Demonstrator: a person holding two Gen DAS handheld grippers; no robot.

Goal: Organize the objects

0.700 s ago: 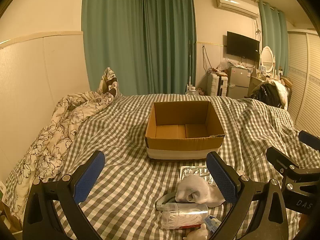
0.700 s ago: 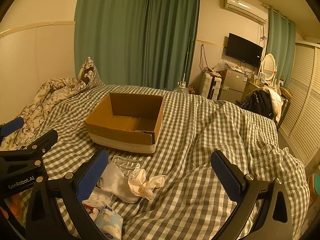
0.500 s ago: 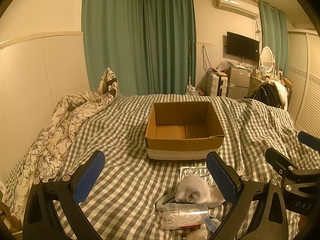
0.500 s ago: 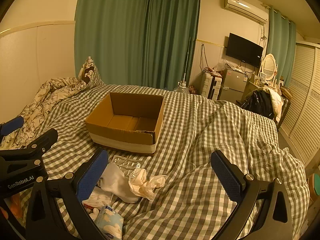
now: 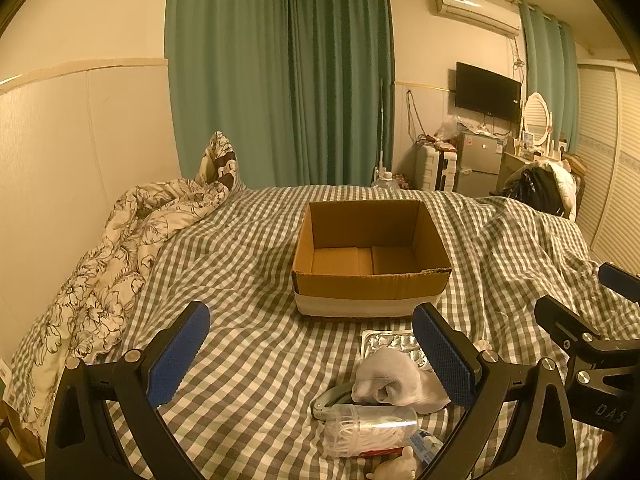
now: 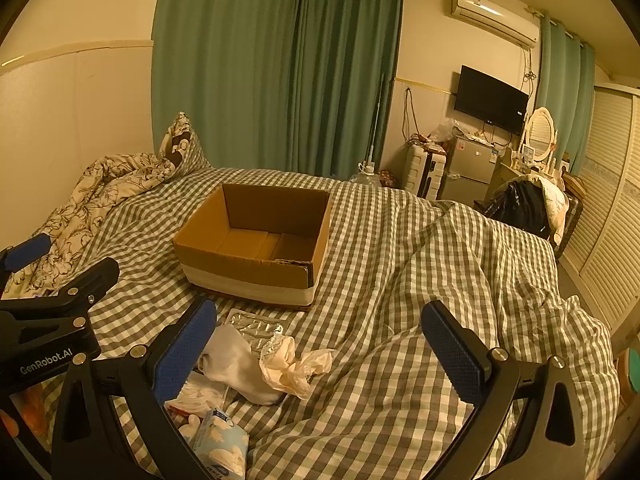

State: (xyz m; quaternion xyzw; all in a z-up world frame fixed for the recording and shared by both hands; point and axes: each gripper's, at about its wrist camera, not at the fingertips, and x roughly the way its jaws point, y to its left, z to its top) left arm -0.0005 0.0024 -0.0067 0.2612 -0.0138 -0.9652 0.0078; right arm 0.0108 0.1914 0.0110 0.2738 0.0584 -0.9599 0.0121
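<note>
So far nothing is packed: the cardboard box [image 5: 370,256] sits empty on the bed [image 5: 248,320], while the sock [image 5: 394,376], blister pack [image 6: 256,326] and swab jar [image 5: 368,430] lie before it. Both left gripper [image 5: 312,356] and right gripper [image 6: 320,356] gape, holding nothing.

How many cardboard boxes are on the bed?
1. The open brown cardboard box sits mid-bed on the green checked cover, beyond the small items. Nothing shows inside; folds might hide others.

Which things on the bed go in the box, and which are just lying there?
For tidying: cardboard box, white sock, foil blister pack, clear tube, cream lace cloth, tissue packet.

Just there: floral duvet, checked sheet.
</note>
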